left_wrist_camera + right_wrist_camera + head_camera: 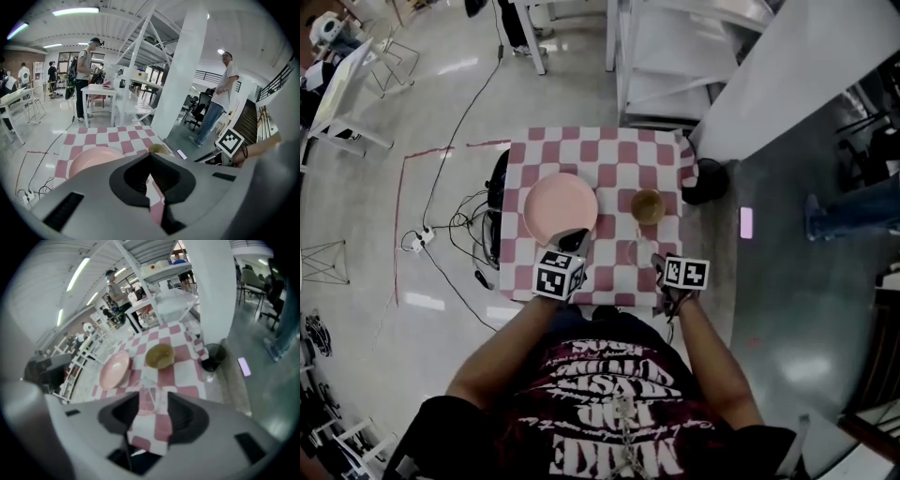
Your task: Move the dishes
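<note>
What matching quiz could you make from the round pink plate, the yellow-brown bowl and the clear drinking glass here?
1 round pink plate
2 yellow-brown bowl
3 clear drinking glass

A between the jaws of the open right gripper
B left half of the checked table, head view
C right half, beyond the glass

Pairs: 1-B; 2-C; 3-A

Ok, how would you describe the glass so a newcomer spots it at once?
Find the pink-and-white checkered table. On the person's side of the yellowish bowl, right of the pink plate, stands the glass. It alone is clear and tall.
</note>
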`<action>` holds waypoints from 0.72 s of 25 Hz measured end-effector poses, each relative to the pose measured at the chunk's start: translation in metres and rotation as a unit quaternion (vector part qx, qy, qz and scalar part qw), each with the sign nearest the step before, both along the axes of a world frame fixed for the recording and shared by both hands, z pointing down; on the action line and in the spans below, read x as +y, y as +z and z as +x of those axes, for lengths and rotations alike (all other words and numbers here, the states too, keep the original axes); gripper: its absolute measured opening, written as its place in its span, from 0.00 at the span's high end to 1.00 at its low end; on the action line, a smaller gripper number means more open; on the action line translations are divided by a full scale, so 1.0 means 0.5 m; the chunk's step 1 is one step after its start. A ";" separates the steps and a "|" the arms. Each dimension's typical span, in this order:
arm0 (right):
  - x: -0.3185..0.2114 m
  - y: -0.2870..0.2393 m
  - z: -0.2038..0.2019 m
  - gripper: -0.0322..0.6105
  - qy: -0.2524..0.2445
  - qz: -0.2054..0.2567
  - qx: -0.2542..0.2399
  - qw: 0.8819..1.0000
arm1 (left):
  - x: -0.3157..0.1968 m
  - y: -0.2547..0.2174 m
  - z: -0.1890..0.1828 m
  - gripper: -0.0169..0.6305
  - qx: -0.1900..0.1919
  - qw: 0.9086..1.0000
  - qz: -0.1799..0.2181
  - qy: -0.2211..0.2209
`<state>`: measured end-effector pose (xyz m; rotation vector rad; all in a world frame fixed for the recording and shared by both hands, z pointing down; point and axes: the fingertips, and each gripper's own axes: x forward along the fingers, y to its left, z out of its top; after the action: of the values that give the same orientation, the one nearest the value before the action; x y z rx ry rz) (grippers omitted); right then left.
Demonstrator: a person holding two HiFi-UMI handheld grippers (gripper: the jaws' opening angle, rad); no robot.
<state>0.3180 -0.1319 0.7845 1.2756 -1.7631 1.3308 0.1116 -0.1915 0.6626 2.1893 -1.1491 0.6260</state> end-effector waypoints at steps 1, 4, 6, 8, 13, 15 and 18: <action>-0.002 0.012 0.002 0.64 0.000 -0.008 -0.004 1.000 | 0.002 -0.002 -0.003 0.93 -0.003 1.000 0.001 -0.005; -0.001 0.049 0.010 0.64 -0.011 -0.030 -0.002 0.999 | 0.008 -0.006 -0.019 0.93 -0.014 1.000 0.006 -0.023; -0.002 0.073 0.010 0.64 -0.020 -0.041 -0.001 0.999 | 0.015 -0.009 -0.034 0.93 -0.020 0.999 0.006 -0.035; -0.008 0.097 0.006 0.64 -0.027 -0.049 -0.003 0.998 | 0.023 -0.010 -0.051 0.93 -0.028 0.998 0.003 -0.048; -0.013 0.142 -0.009 0.64 -0.047 -0.070 -0.003 0.996 | 0.047 -0.010 -0.096 0.93 -0.044 0.996 -0.003 -0.081; -0.014 0.154 -0.016 0.64 -0.052 -0.074 -0.003 0.996 | 0.057 -0.008 -0.110 0.93 -0.048 0.995 -0.005 -0.089; -0.013 0.166 -0.028 0.64 -0.055 -0.081 -0.001 0.995 | 0.071 0.004 -0.129 0.93 -0.052 0.994 -0.016 -0.097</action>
<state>0.3040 -0.1381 0.8674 1.0747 -1.6645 1.3819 0.0474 -0.1562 0.6646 2.0077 -1.3753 0.6749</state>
